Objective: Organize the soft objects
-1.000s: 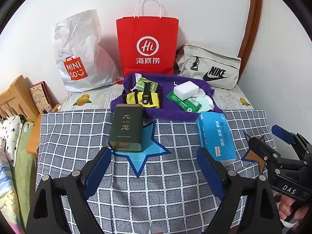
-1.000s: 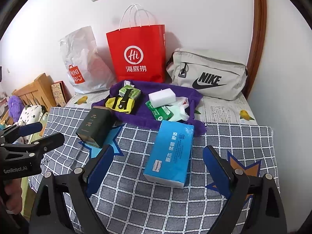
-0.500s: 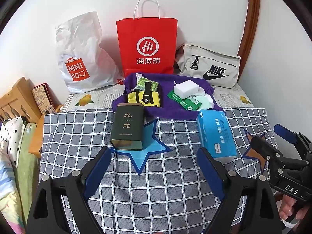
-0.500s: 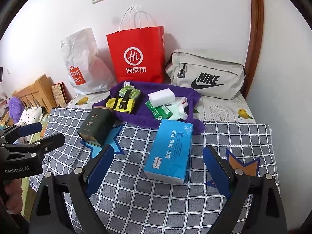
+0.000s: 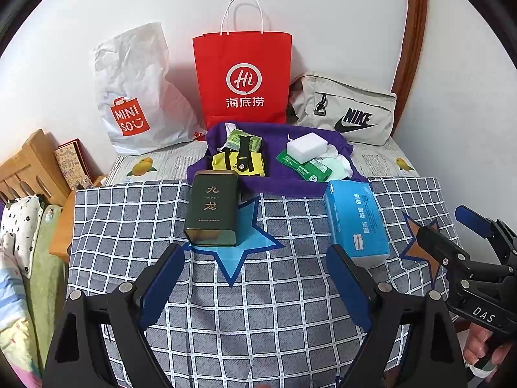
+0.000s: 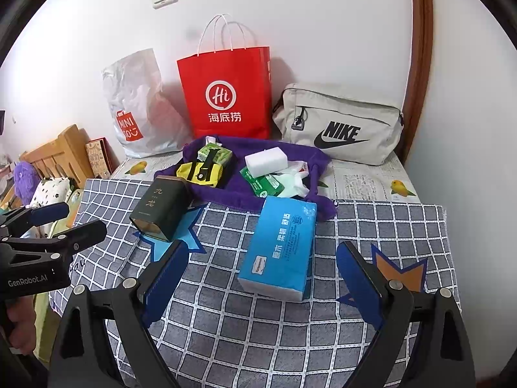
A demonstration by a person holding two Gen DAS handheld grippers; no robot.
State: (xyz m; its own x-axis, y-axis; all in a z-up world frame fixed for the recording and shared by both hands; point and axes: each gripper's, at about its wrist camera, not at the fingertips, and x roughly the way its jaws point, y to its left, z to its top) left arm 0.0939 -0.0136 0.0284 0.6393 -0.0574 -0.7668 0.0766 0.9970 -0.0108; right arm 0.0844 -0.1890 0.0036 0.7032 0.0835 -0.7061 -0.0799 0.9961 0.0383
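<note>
From the left wrist, your left gripper (image 5: pixel 255 278) hangs spread and empty over the table (image 5: pixel 129 213), tin (image 5: pixel 211 208) ahead. From the right wrist, your right gripper (image 6: pixel 263 278), also spread, faces the tissue pack (image 6: pixel 281 245); approach looks under way, closing on it likely next.

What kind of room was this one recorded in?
Most likely a bedroom at home: a wooden headboard and patterned bedding sit left of the checked-cloth table, with shopping bags along the wall.

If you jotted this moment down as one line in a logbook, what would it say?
left gripper: open, empty | right gripper: open, empty | blue tissue pack: lying ahead of right gripper | green tin: on blue star
</note>
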